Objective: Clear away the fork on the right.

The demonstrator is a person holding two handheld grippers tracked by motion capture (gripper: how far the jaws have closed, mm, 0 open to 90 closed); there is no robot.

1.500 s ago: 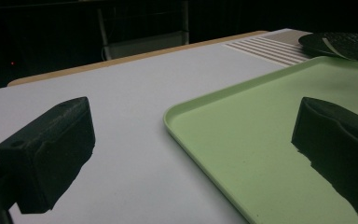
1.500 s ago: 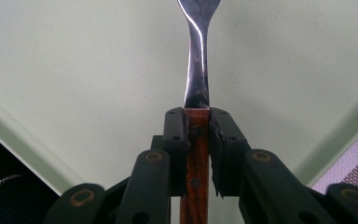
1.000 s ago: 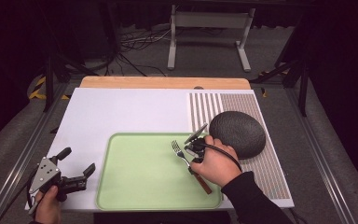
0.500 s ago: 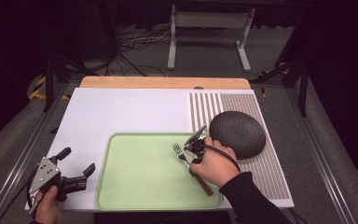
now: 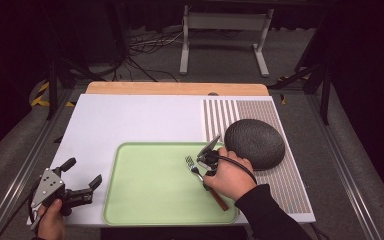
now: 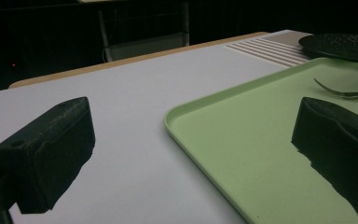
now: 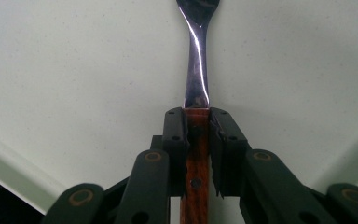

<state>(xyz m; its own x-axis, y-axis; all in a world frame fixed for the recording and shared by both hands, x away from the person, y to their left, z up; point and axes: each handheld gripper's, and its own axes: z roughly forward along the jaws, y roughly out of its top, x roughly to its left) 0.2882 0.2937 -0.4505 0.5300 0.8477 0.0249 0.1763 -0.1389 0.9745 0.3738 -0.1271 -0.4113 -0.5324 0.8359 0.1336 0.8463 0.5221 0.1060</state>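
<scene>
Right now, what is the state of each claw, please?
Left claw: open, holding nothing.
Right claw: closed on the fork, at its wooden handle.

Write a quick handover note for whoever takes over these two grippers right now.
Right gripper: shut on the fork's wooden handle, over the green tray.
Left gripper: open, holding nothing, beside the tray's left edge.
Dark upturned bowl sits on the striped mat, right of the tray.
Done: fork gripped.
Left: whether the fork is lifted or resting is unclear; its destination isn't evident.
</scene>
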